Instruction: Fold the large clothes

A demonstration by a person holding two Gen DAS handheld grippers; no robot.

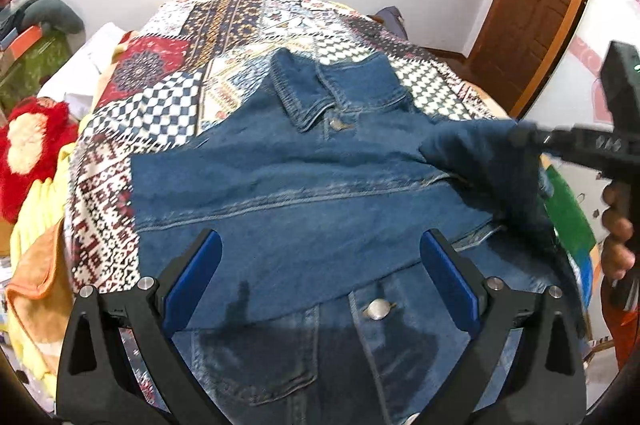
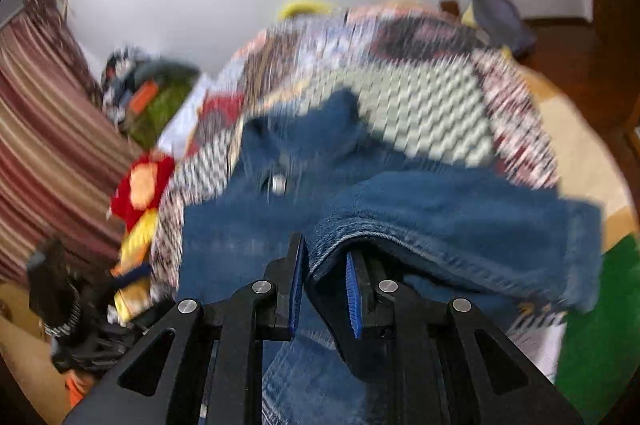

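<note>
A blue denim jacket point(image 1: 304, 193) lies on a patterned bedspread point(image 1: 240, 25), collar at the far side, its left sleeve folded flat across the chest. My left gripper point(image 1: 320, 265) is open and empty, hovering just above the jacket's front near a metal button point(image 1: 376, 308). My right gripper point(image 2: 326, 257) is shut on the jacket's right sleeve point(image 2: 460, 225) and holds it lifted over the jacket body. It shows in the left wrist view point(image 1: 524, 137) at the right, with the dark sleeve point(image 1: 480, 161) draped from it. The right wrist view is motion-blurred.
A red and yellow plush blanket point(image 1: 32, 145) and orange cloth point(image 1: 36, 285) lie left of the bed. A wooden door point(image 1: 536, 1) stands at the far right. A striped curtain point(image 2: 44, 145) hangs at the left. A green mat point(image 2: 592, 325) lies right of the bed.
</note>
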